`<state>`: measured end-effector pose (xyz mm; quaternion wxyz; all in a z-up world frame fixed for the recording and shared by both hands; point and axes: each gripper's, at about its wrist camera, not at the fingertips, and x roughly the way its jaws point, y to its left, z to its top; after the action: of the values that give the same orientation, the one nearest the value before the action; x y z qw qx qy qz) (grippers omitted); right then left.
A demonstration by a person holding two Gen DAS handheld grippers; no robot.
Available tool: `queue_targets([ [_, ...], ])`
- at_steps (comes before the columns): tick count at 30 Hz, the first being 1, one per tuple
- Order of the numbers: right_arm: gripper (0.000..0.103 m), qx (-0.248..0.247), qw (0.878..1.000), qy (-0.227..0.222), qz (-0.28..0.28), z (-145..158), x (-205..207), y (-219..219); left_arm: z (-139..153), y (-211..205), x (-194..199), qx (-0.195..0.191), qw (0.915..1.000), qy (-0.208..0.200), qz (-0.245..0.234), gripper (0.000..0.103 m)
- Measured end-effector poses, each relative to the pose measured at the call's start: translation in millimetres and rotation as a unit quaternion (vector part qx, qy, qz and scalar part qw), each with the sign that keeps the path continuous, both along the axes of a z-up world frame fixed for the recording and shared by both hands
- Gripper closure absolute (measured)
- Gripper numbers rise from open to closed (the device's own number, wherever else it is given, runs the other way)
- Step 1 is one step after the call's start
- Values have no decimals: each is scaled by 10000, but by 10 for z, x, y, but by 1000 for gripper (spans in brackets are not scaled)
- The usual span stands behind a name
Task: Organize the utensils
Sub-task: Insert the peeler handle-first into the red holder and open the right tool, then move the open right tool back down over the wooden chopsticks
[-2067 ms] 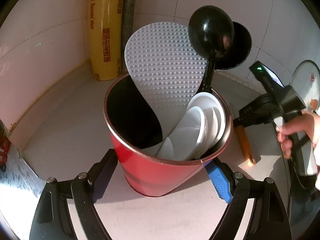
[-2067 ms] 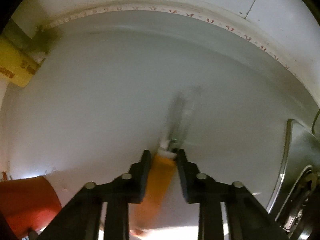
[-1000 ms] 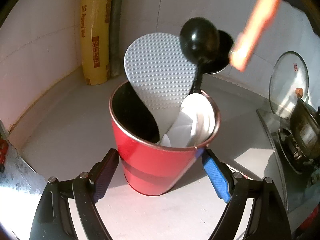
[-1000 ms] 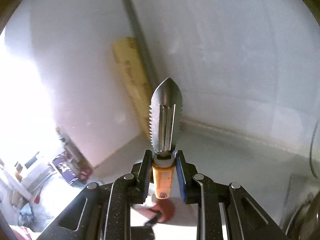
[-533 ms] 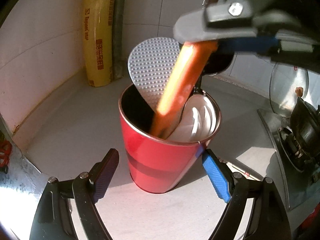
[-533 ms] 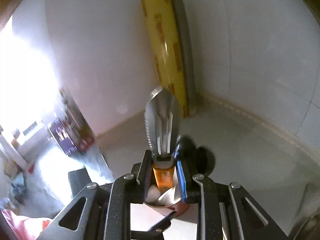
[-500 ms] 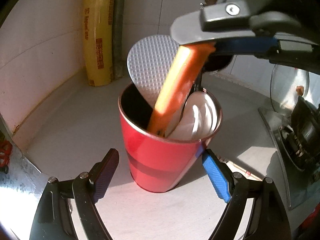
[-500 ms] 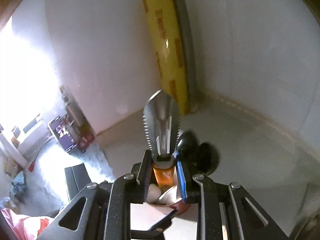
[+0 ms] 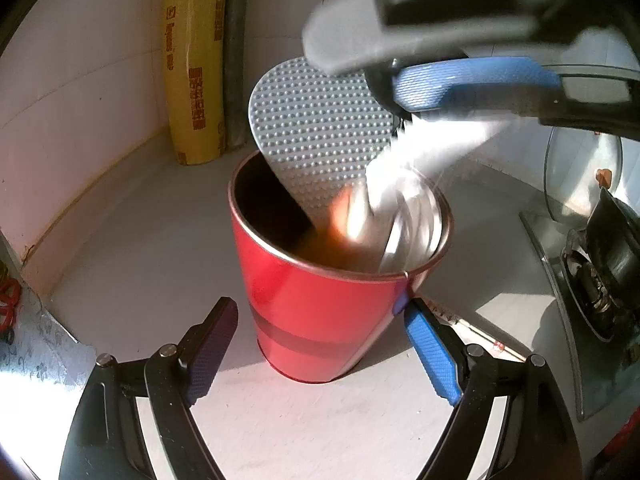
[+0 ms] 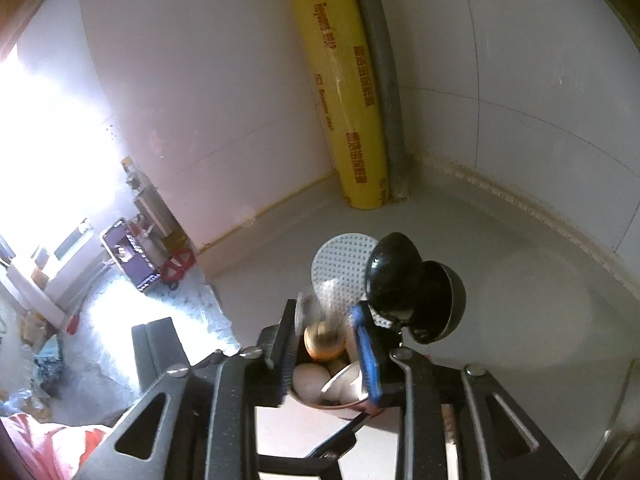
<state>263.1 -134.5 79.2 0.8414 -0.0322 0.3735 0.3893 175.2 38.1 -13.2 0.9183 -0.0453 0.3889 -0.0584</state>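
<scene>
A red cup point(image 9: 312, 340) stands on the counter between the wide-spread fingers of my left gripper point(image 9: 320, 308). Its blue pad point(image 9: 430, 352) is against the cup's right side, and the left finger stands a little off it. The cup holds a white dotted rice paddle point(image 9: 316, 128), a black ladle point(image 10: 396, 276) and white spoons point(image 10: 308, 380). My right gripper point(image 10: 324, 312) hovers just above the rim and its jaws are opening. Between them a metal tool with an orange handle point(image 10: 324, 340) is blurred, handle down inside the cup point(image 9: 340, 216), and the pads no longer press on it.
A yellow roll of cling film point(image 9: 192, 60) leans in the tiled corner beside a grey pipe point(image 9: 236, 52). On the right, a glass lid point(image 9: 576, 176) rests against the wall by a stove burner point(image 9: 600, 280). The grey counter point(image 9: 120, 240) surrounds the cup.
The right gripper came down over the cup with the orange-handled tool, handle first. Its jaws have now spread and the tool is sliding into the cup. The left gripper stayed put.
</scene>
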Motion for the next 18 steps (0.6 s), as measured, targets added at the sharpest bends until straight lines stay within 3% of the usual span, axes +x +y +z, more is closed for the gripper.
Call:
queue_targets([
  [6,52,191,9995,-268,37,224,-184,-157,30,-25,-29,-30,10000,-65,-6,17],
  [8,44,350,9987,-360,-40,317,-232,-292,37,-30,-44,-40,10000,-85,-5,17],
  [14,0,585,9944,-604,-636,435,-247,-797,49,-9,-68,-77,9998,-124,110,17],
  [18,0,673,9897,-570,-1132,390,-193,-1187,57,33,-58,-134,9997,-123,162,17],
])
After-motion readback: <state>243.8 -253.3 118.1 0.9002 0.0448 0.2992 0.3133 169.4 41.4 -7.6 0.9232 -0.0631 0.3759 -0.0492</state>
